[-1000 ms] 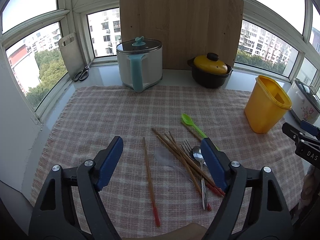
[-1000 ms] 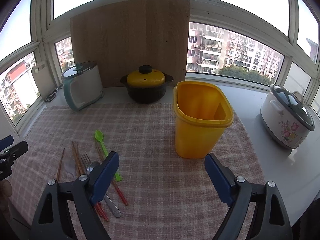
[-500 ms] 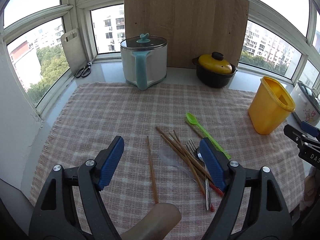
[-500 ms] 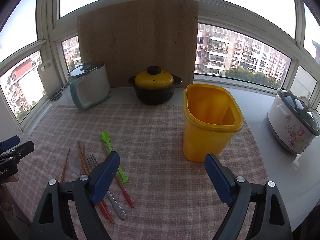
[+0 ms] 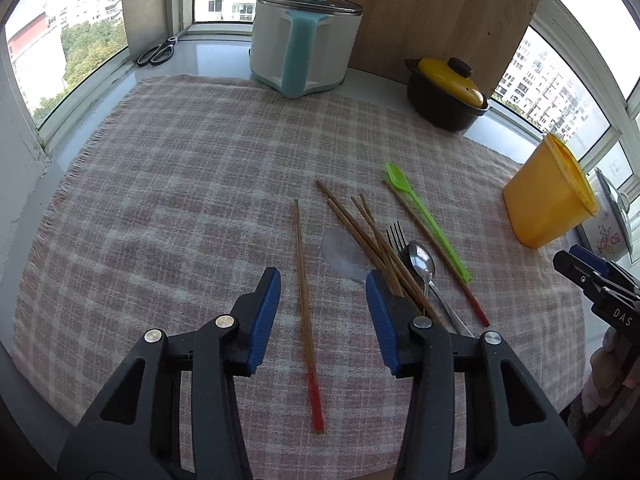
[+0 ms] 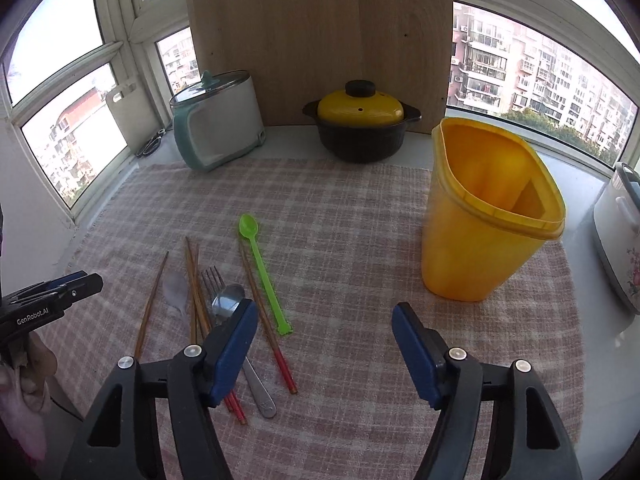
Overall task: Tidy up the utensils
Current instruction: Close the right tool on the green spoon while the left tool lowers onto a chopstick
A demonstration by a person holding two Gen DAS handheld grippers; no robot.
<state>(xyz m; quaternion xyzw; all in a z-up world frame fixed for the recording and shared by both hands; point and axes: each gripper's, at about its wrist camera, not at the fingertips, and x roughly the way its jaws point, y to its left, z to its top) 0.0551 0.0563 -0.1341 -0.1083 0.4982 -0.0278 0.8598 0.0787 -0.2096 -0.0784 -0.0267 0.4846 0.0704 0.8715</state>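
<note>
Utensils lie on a pink checked cloth (image 5: 180, 184). A lone red-tipped chopstick (image 5: 305, 304) lies between the fingers of my open, empty left gripper (image 5: 322, 284). Right of it are several crossed chopsticks (image 5: 360, 228), a metal fork (image 5: 396, 236), a metal spoon (image 5: 421, 262), a clear plastic spoon (image 5: 340, 250) and a green plastic spoon (image 5: 424, 216). My open, empty right gripper (image 6: 324, 320) hovers over the cloth between the utensil pile (image 6: 224, 300) and the empty yellow container (image 6: 484, 216), which also shows in the left wrist view (image 5: 548, 196).
At the back stand a white-and-teal pot with a glass lid (image 5: 304, 36), a black pot with a yellow lid (image 5: 444, 92) and a wooden board (image 5: 404, 12). Scissors (image 5: 157, 53) lie on the sill. A floral rice cooker (image 6: 620, 236) stands at the right.
My left gripper has moved forward and down over the lone chopstick, its jaws narrower. My right gripper has shifted slightly closer to the cloth and the yellow container.
</note>
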